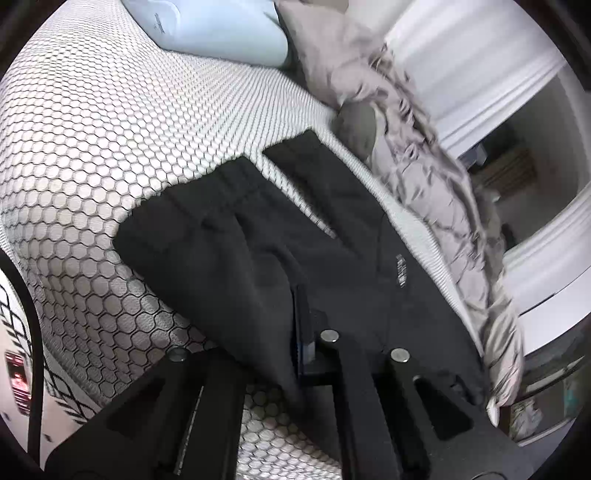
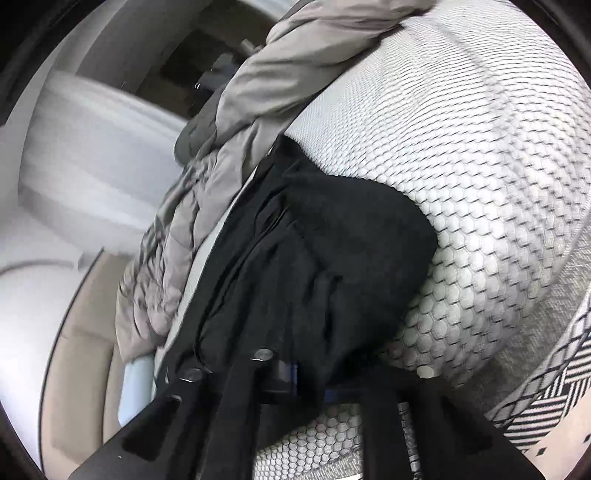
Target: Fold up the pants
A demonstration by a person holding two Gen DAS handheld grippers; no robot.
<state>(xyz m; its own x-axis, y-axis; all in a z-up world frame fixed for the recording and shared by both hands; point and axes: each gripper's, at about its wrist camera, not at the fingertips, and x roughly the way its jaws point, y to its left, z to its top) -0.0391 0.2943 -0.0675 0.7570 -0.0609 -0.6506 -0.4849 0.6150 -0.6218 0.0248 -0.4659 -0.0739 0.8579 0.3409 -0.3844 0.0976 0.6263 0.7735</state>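
Left wrist view: black pants lie spread on a bed covered in a white honeycomb-patterned sheet, with the elastic waistband toward the far side of the pants and a small white printed label near their right edge. The left gripper sits at the near edge of the pants, its jaws drawn together on a fold of the black cloth. Beyond the pants, a crumpled grey quilt runs along the bed's right edge, and a pale blue pillow rests at the far end, well apart from the pants. Right wrist view: the same pants lie bunched in folds on the honeycomb sheet, with the grey quilt just beside them on the left. The right gripper is at the near edge of the pants, its jaws closed on the black fabric. A patterned black-and-white rug shows to the right of the bed. This view is blurred.
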